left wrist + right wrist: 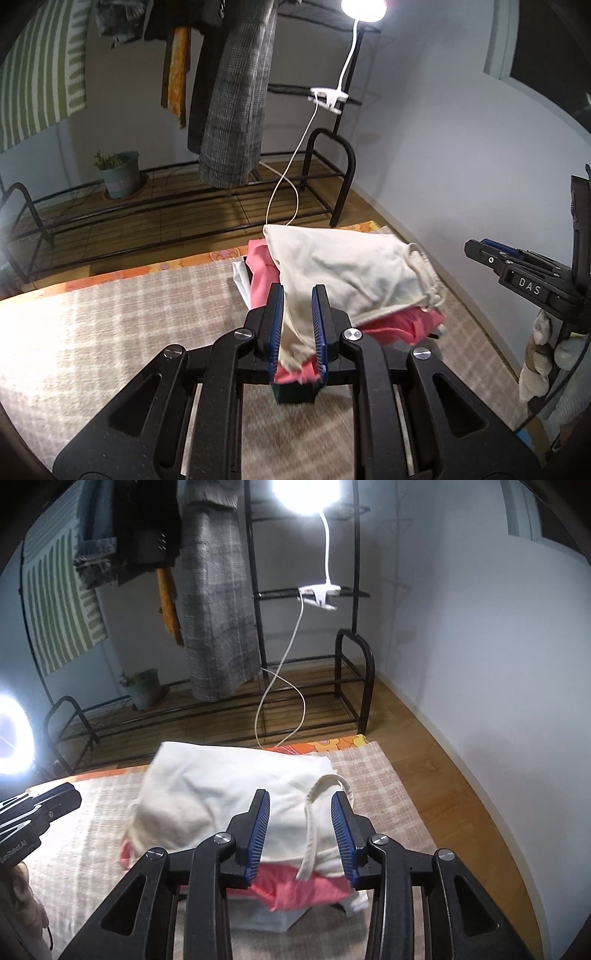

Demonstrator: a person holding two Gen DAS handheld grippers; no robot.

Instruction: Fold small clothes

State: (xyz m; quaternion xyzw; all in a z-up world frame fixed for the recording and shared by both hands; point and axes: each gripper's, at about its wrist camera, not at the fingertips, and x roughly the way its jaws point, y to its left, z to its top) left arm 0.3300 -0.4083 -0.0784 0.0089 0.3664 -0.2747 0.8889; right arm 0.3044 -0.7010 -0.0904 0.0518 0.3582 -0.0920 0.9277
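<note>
Both grippers angled down over the checked cloth; left gripper narrowly parted, cream garment and pink garment between its pads, contact unclear through blur; right gripper released, straddling the cream garment's drawstring; pile's lower layers hidden.

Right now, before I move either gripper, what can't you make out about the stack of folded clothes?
- Pink garment: mostly covered by the cream drawstring garment in both views; its fold cannot be judged.
- White item beneath it: only an edge shows in the left wrist view.
- Left gripper: cream cloth lies between its pads; whether they press it is unclear.
- Right gripper: open; its body hides the stack's near edge.
</note>
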